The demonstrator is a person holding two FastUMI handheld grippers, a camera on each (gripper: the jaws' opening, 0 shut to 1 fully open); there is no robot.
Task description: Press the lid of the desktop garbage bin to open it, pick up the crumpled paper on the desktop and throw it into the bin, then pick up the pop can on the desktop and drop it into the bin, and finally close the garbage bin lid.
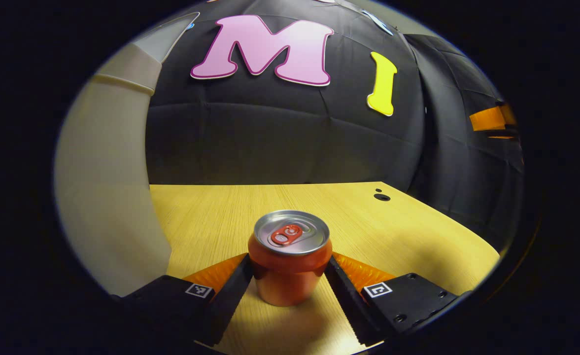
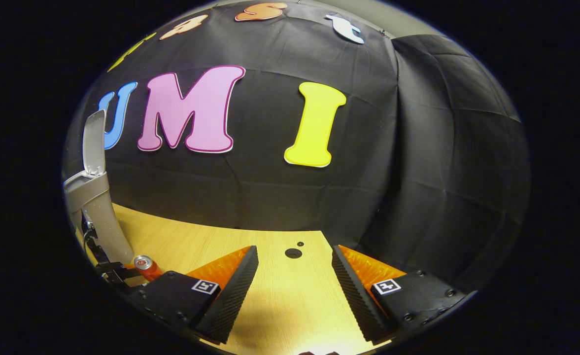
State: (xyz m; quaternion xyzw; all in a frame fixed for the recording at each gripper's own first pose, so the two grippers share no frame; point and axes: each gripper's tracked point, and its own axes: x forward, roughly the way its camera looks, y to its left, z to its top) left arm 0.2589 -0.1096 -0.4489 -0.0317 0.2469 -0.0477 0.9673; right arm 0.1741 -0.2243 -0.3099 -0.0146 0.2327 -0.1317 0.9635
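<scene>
Left gripper (image 1: 290, 286) fingers clamp both sides of the red aluminium pop can with silver top and red pull tab (image 1: 290, 256); the can stands upright on the light wooden desktop (image 1: 418, 231), base on the wood. Just beside the can, on its left in the left gripper view, rises the tall grey plastic garbage bin (image 1: 107, 197) (only its wall and rim band visible there).

In the right gripper view the bin (image 2: 97, 207) stands with its grey lid (image 2: 95, 143) flipped up, open. The can (image 2: 146, 266) sits at the foot of the bin, the left gripper (image 2: 110, 268) around it (too small to judge contact here).

Right gripper (image 2: 294, 291) is well apart from the bin, fingers spread wide and grasping nothing, over bare desktop near a round dark hole in the wood (image 2: 293, 253).
</scene>
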